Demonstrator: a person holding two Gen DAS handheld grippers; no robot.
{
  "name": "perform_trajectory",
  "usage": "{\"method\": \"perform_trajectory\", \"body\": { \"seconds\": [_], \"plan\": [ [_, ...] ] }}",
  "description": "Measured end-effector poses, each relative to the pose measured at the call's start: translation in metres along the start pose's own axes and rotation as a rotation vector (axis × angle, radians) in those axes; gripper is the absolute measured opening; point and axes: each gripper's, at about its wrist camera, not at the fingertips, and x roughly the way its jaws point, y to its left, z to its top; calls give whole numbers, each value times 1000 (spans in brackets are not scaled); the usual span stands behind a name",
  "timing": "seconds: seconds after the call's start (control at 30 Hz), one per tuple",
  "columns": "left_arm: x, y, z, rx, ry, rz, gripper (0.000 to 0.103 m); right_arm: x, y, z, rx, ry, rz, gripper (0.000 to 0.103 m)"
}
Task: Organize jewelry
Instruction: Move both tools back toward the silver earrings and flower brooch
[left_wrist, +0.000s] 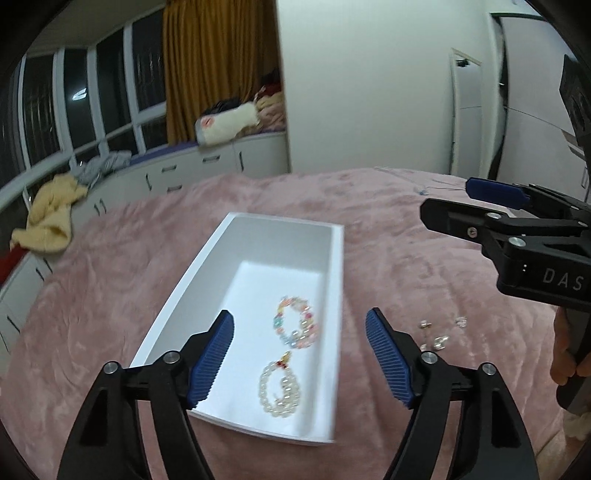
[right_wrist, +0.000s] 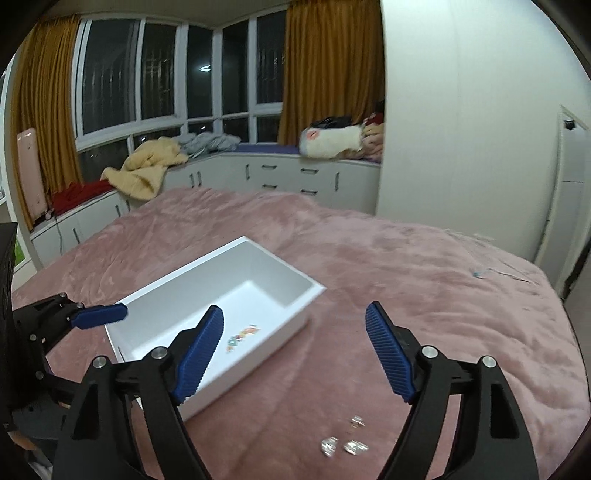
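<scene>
From the left wrist camera, your left gripper (left_wrist: 300, 360) hung over the near end of the white tray (left_wrist: 338, 295), fingers spread wide and gripping nothing. Two bracelets already lay on the tray floor: the pastel bead bracelet (left_wrist: 296, 322) toward twelve o'clock from the jaw gap, and the pearl bracelet (left_wrist: 279, 389) just below it, nearer you. At three o'clock, off the tray and on the pink blanket (left_wrist: 110, 295), sat the small clear earrings (left_wrist: 439, 334). Your right gripper (left_wrist: 454, 206) showed at about two o'clock, pointing in from the right edge, its fingers apart and empty.

From the right wrist camera, your right gripper (right_wrist: 295, 350) was tilted down over the blanket, released and wide, with the earrings (right_wrist: 345, 441) at six o'clock, low between the fingers and near the frame bottom. The tray lay at ten o'clock, the pastel bracelet visible inside it, and the left gripper's blue tip at nine o'clock beside the tray's near corner.

The earrings looked tiny, light, hard and glossy, so I judged they would slip easily and sink into the soft pile. You would probably have done best closing on one piece at a time, across its widest part, pressing lightly into the blanket.
</scene>
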Motion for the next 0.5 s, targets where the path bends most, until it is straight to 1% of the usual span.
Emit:
{"method": "perform_trajectory", "body": {
  "seconds": [0.1, 0.23, 0.27, 0.37, 0.5],
  "plan": [
    [-13, -21, 4, 29, -24, -10, 83, -20, -17, -8, 20, -13, -31, 84],
    [-26, -47, 7, 57, -44, -34, 86, -37, -40, -24, 48, -6, -78, 84],
    [-28, -53, 8, 59, -47, -38, 88, -39, -45, -28, 55, -3, -86, 84],
    [-31, -72, 9, 67, -56, -64, 88, -44, -63, -43, 86, 13, -114, 84],
    [-26, -92, 8, 84, -52, -85, 88, -45, -85, -62, 116, 39, -148, 84]
  ]
}}
